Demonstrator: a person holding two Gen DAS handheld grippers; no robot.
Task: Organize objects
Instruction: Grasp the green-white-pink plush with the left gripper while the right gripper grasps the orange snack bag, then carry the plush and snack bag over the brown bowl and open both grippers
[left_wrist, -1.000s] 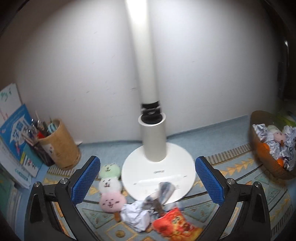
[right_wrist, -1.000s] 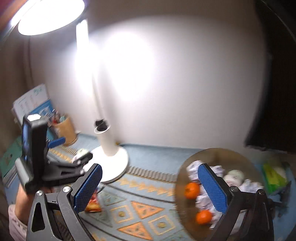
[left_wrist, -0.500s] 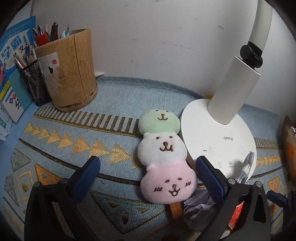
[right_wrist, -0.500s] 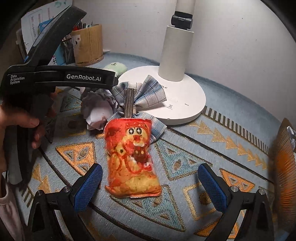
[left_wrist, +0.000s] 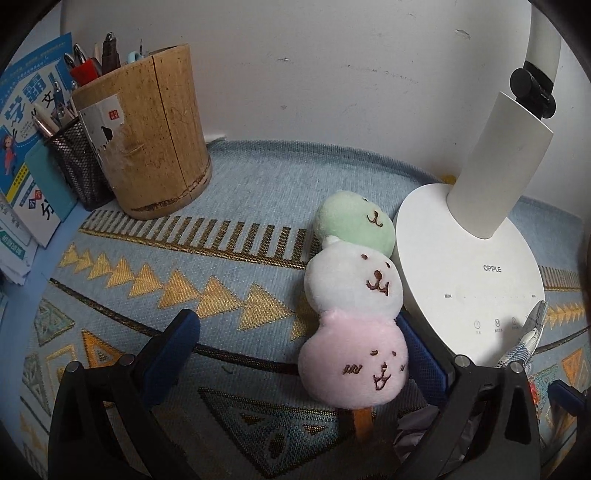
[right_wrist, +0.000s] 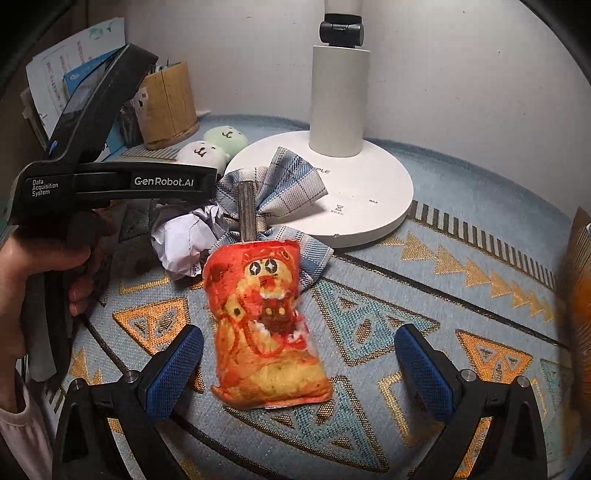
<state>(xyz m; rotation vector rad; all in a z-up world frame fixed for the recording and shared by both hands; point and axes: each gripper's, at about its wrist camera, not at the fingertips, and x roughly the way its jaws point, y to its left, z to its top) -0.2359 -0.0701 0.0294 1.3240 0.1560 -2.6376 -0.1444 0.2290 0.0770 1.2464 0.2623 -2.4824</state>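
Left wrist view: left gripper (left_wrist: 295, 354) gapes around plush skewer (left_wrist: 354, 314); its three-o'clock pad may snag lamp base (left_wrist: 476, 280); right gripper (right_wrist: 295, 363), apart, straddles red pouch (right_wrist: 264, 328)

One dango plush (left_wrist: 354, 306), one lamp (left_wrist: 476, 266), two pen holders (left_wrist: 147, 136), one snack pouch (right_wrist: 264, 325).
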